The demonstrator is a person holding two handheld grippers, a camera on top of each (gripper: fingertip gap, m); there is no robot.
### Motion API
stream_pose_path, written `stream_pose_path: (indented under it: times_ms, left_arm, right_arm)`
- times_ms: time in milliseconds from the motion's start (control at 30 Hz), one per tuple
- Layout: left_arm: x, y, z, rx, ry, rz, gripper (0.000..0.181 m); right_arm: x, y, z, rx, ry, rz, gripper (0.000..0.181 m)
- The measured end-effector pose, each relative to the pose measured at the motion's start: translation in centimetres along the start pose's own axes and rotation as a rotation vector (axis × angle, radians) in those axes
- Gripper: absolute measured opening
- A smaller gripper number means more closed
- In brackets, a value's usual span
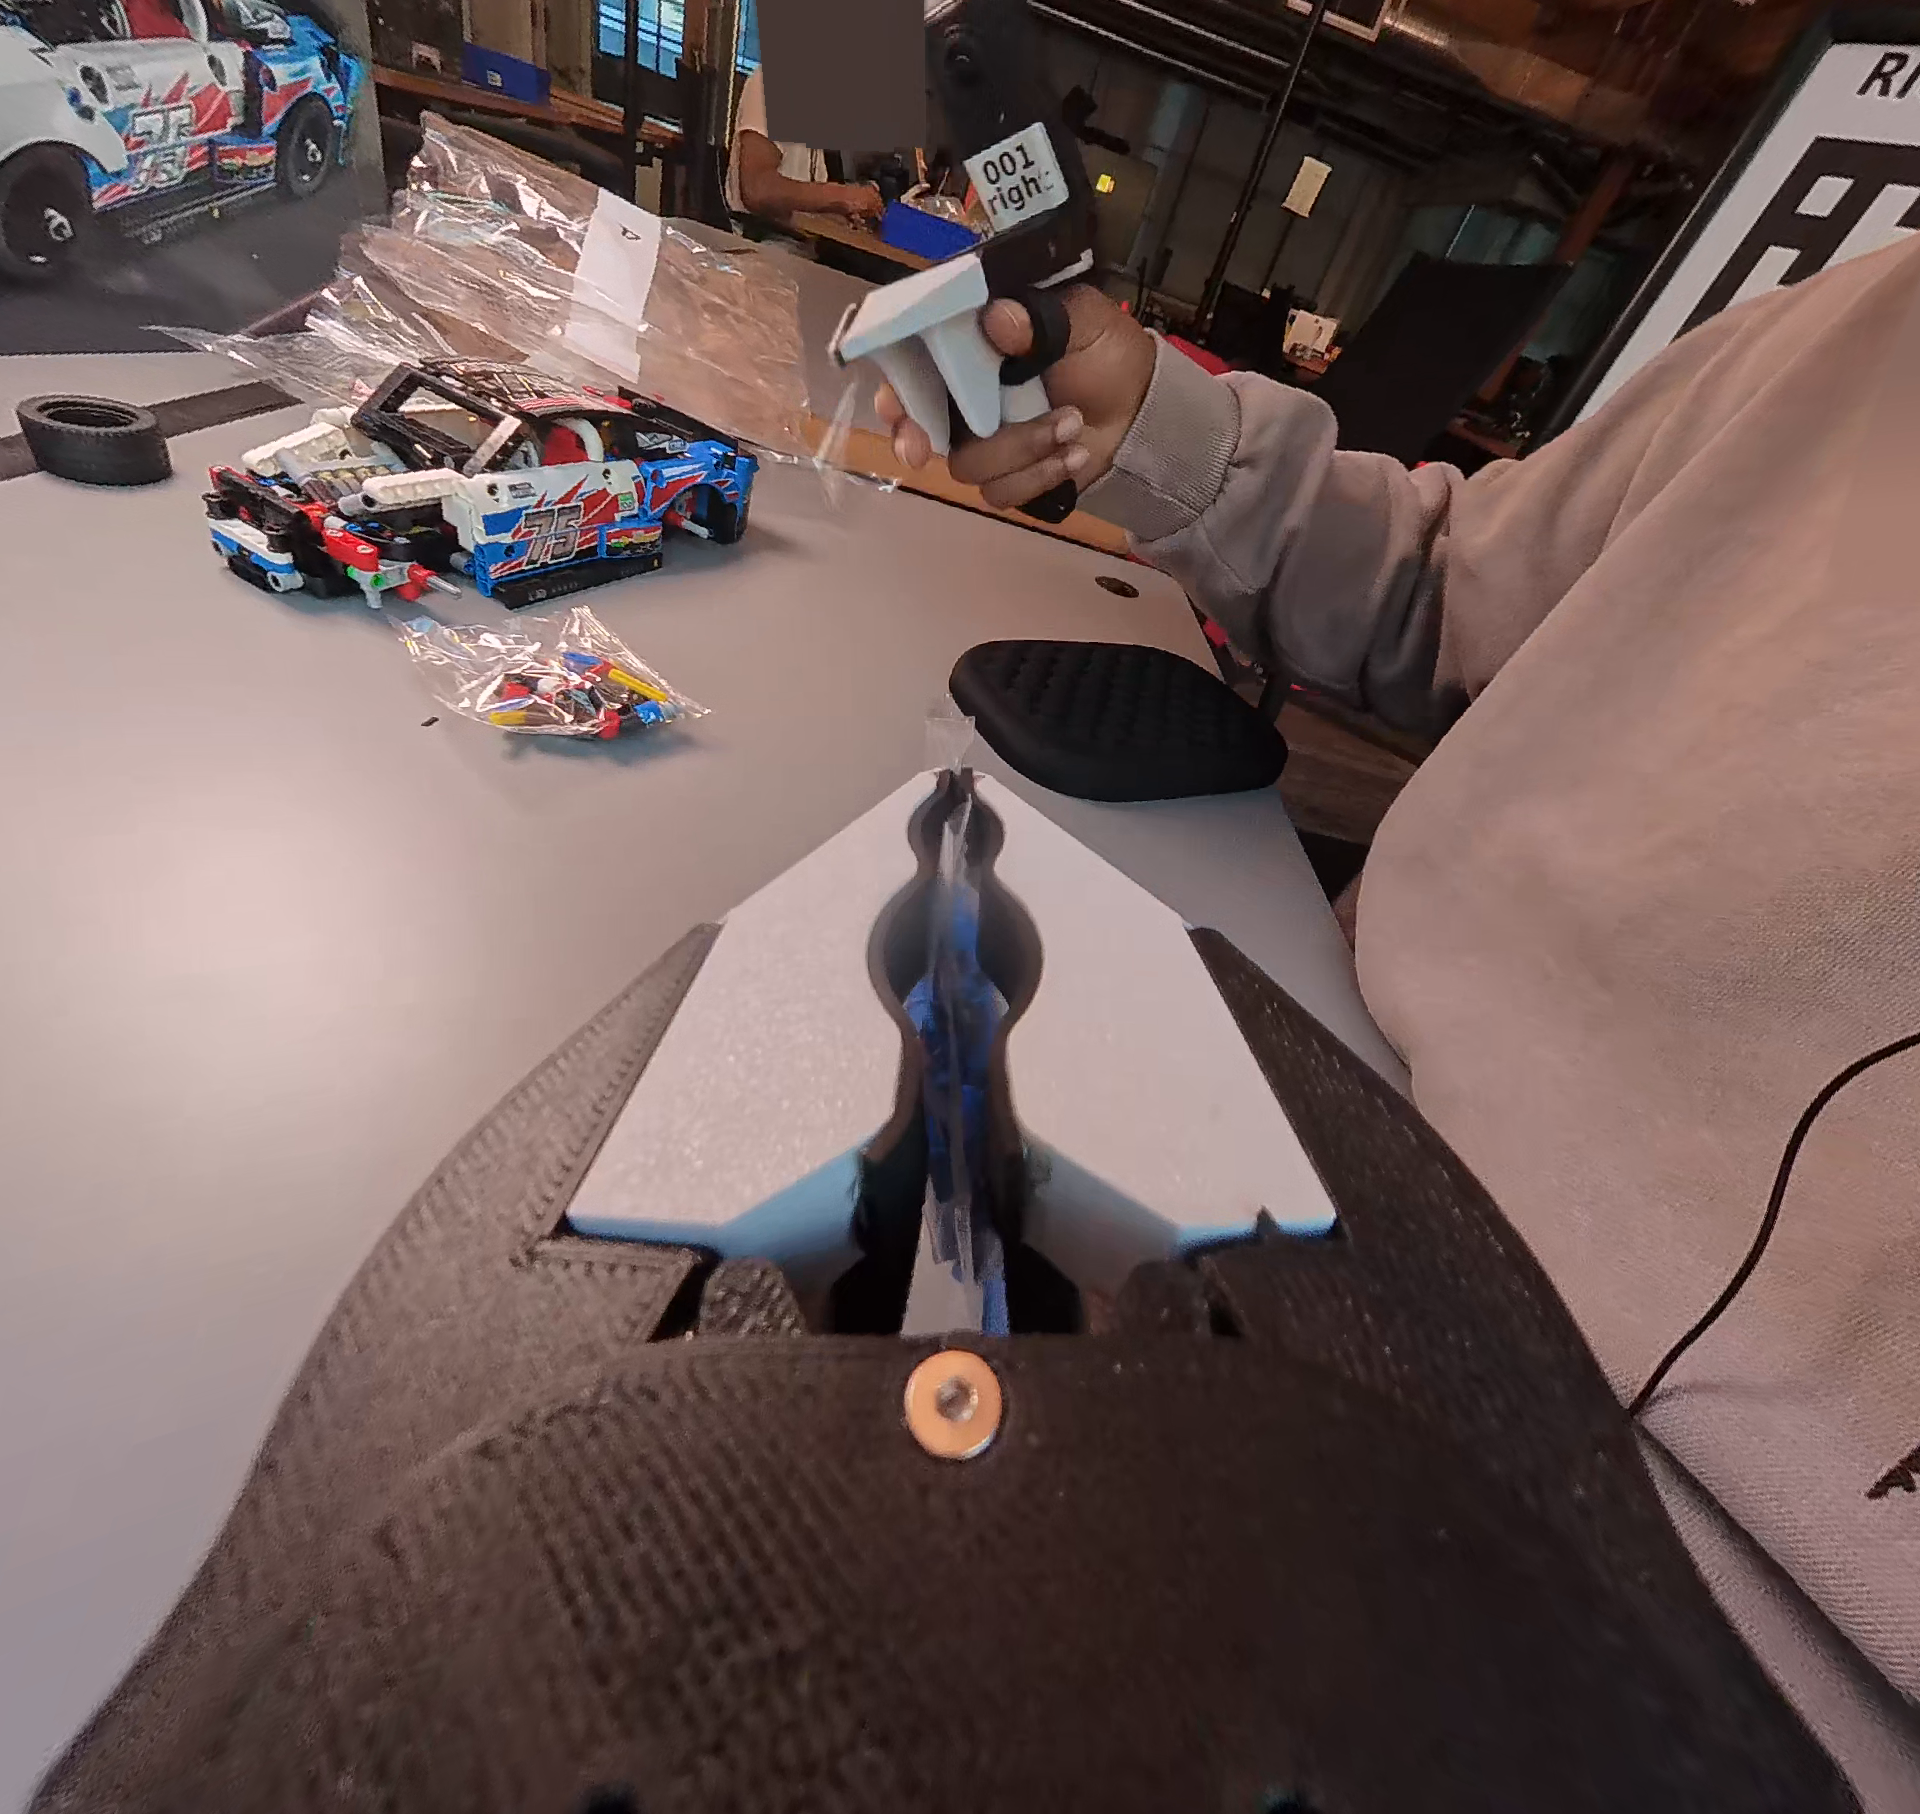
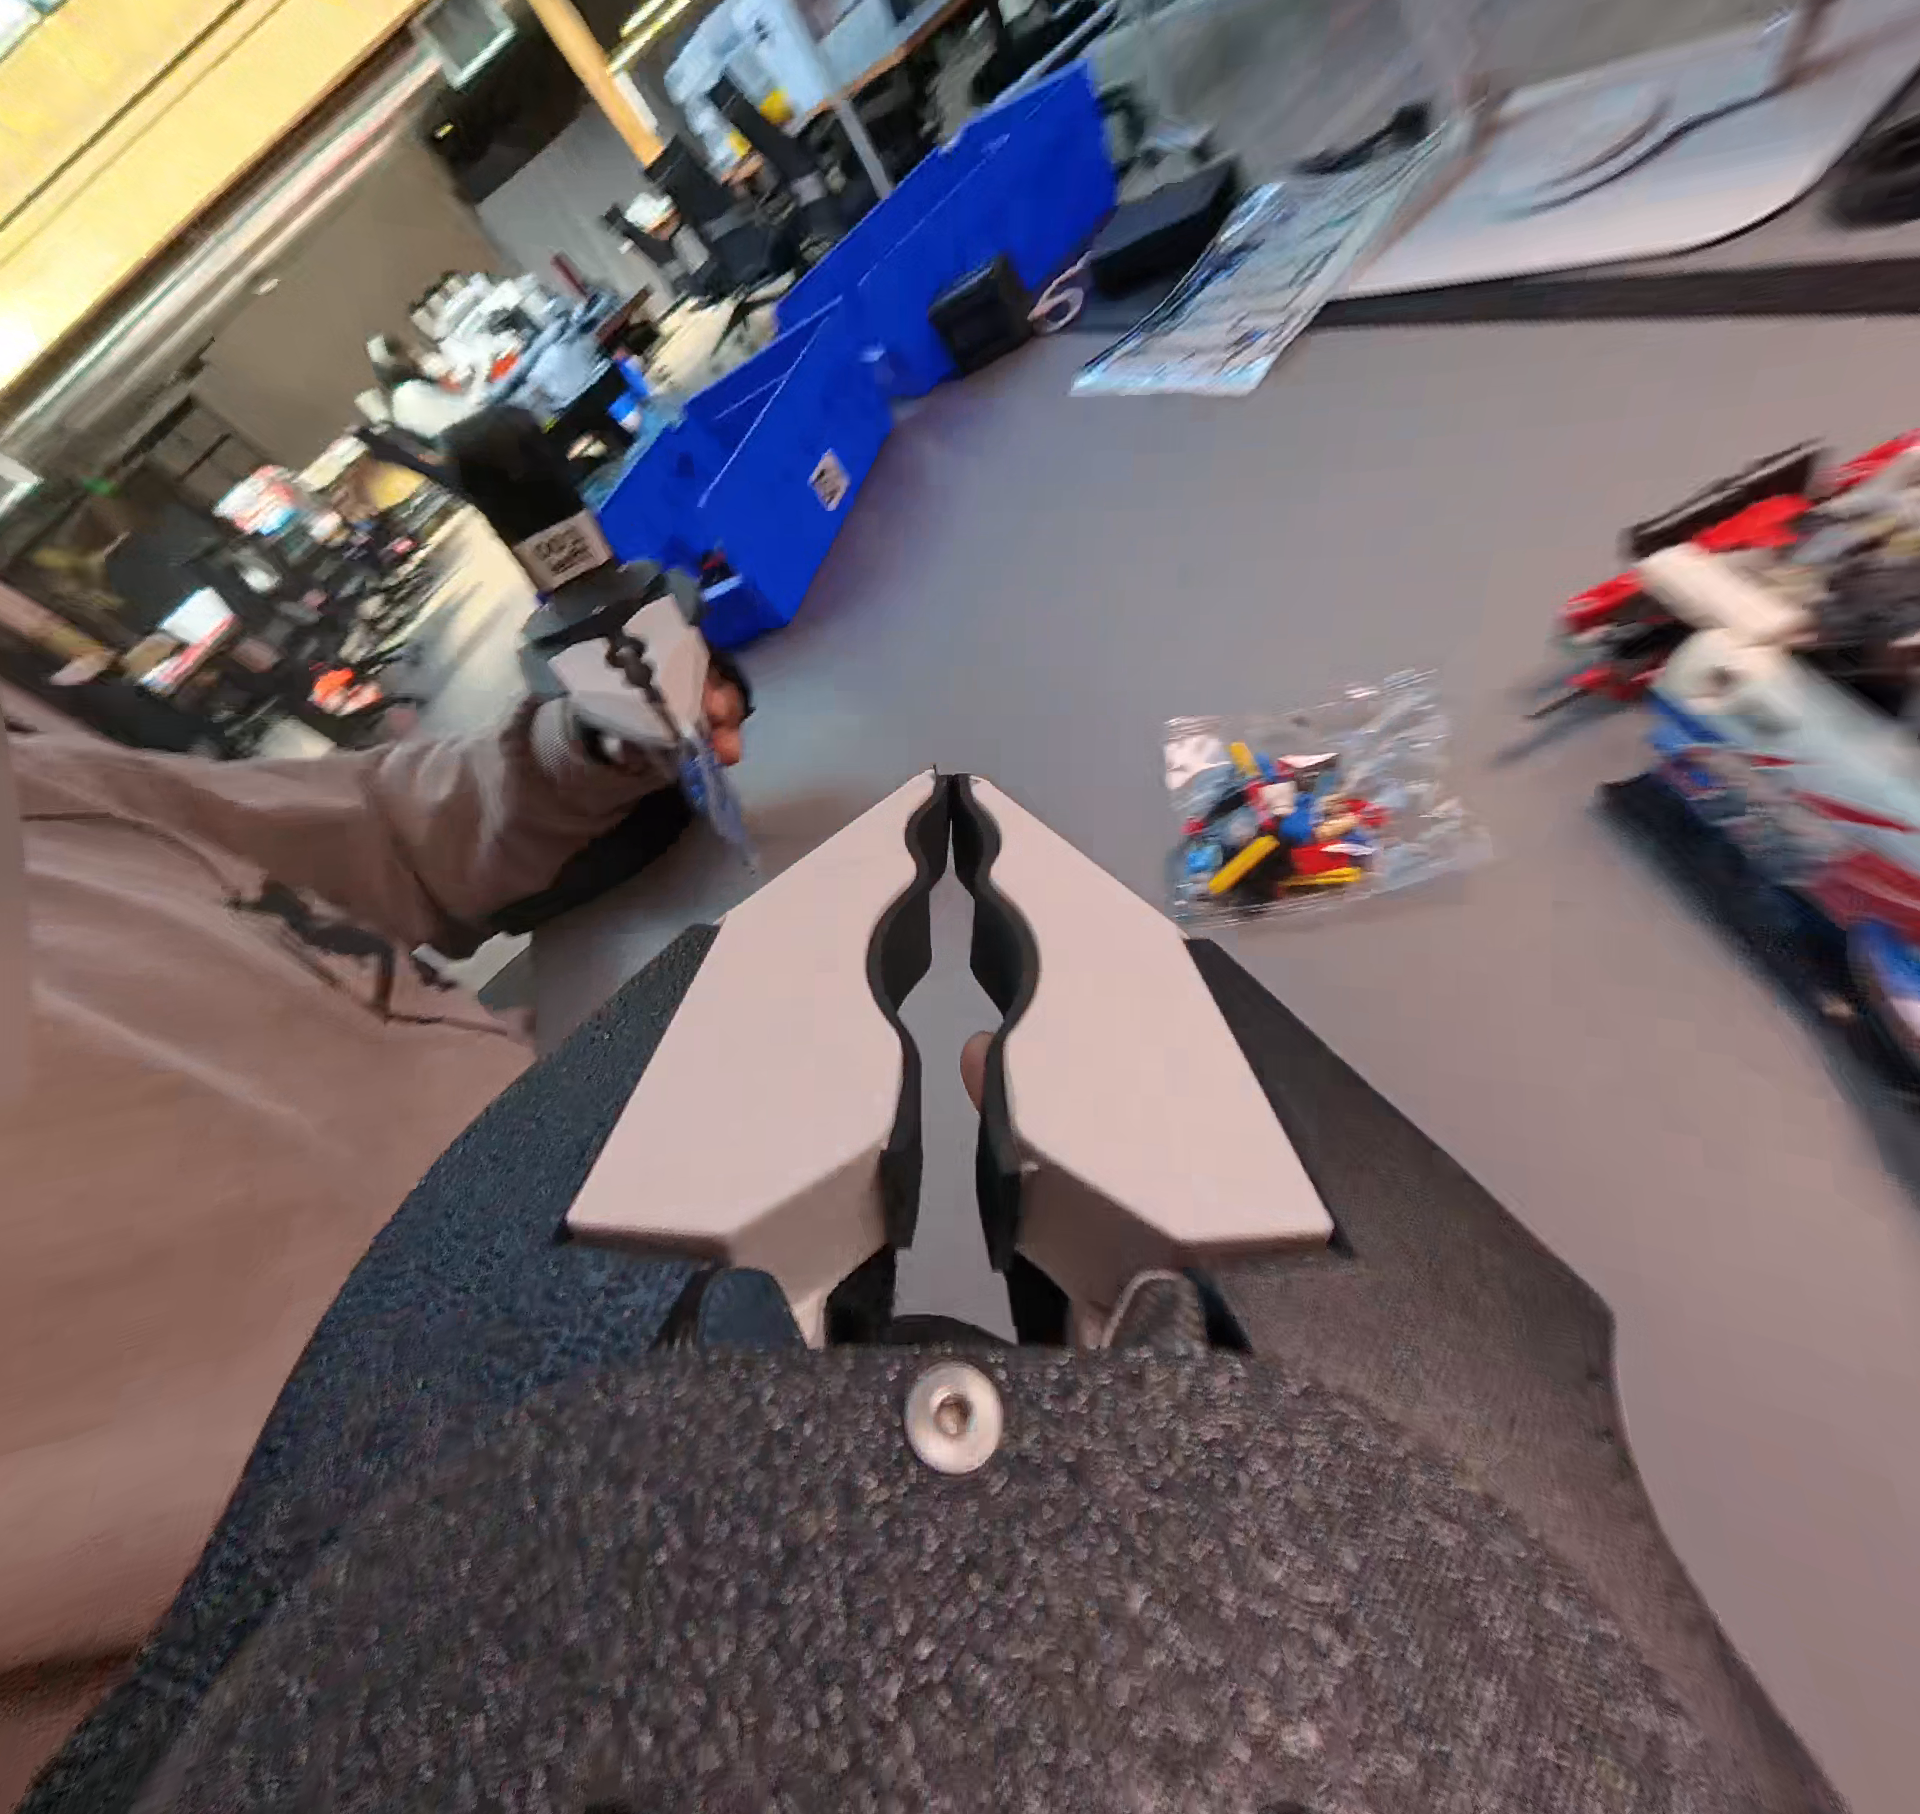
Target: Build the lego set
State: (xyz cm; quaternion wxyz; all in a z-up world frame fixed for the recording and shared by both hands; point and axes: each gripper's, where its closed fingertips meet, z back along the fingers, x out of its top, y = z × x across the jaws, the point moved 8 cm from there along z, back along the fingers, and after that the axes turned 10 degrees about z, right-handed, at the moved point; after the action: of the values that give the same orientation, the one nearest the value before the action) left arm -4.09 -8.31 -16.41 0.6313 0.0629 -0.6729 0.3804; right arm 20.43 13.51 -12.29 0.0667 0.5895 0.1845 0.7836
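1. Left tongs [image 1: 954, 782], nearest the lens, are clenched on a clear plastic bag with blue parts [image 1: 961, 1068]; the film pokes out past the tips and blue shows down the slot between the jaws.
2. Right tongs [image 2: 951, 782] are clenched too, tips meeting, with nothing seen between them in their own view. From the left wrist view they ride high over the right edge of the desk [image 1: 260, 933], and a shred of clear film [image 1: 847, 434] hangs at their tip; whether it is pinched I cannot tell.
3. Just past the left tongs, on the right, a black textured pad [image 1: 1117, 720] lies on the desk.
4. Mid-distance: a second small bag of mixed pieces [image 1: 556, 689] lies flat and unopened, well apart from both tongs.
5. Beyond it stands the part-built lego car [image 1: 478, 491], with no wheels fitted on the side that shows. A loose black tyre [image 1: 94, 434] sits far left, and empty clear wrappers [image 1: 582, 278] lie behind the car.
6. Judgement: the step in hand looks like opening the blue-parts bag. To do it well, hold the left grip firm, take the film close beside it with the right, tear low over the desk, and keep the opening up so pieces do not scatter.
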Motion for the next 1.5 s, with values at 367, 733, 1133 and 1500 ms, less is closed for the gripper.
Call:
stream_pose_path:
  times_ms: [367, 733, 1133, 1500]
  left_arm:
    - [0.3, 0.5, 0.4, 0.09, 0.009, 0.026, 0.0]
    - [0.3, 1.2, 0.6, 0.142, 0.016, 0.066, 0.0]
    - [-0.1, 1.2, 0.2, 0.139, 0.035, -0.015, 0.0]
    - [-0.5, -0.3, 0.4, 0.082, 0.069, -0.133, 0.023]
  right_arm:
    - [-3.7, -14.2, 16.6, -1.185, 0.032, -0.058, 0.0]
    - [-6.7, -12.6, 20.3, -1.379, 0.368, 0.056, 0.036]
    - [1.5, 5.0, -2.5, -0.242, 0.128, 0.634, 0.021]
    - [-2.4, 9.4, -14.8, 0.311, 0.313, 0.745, 0.0]
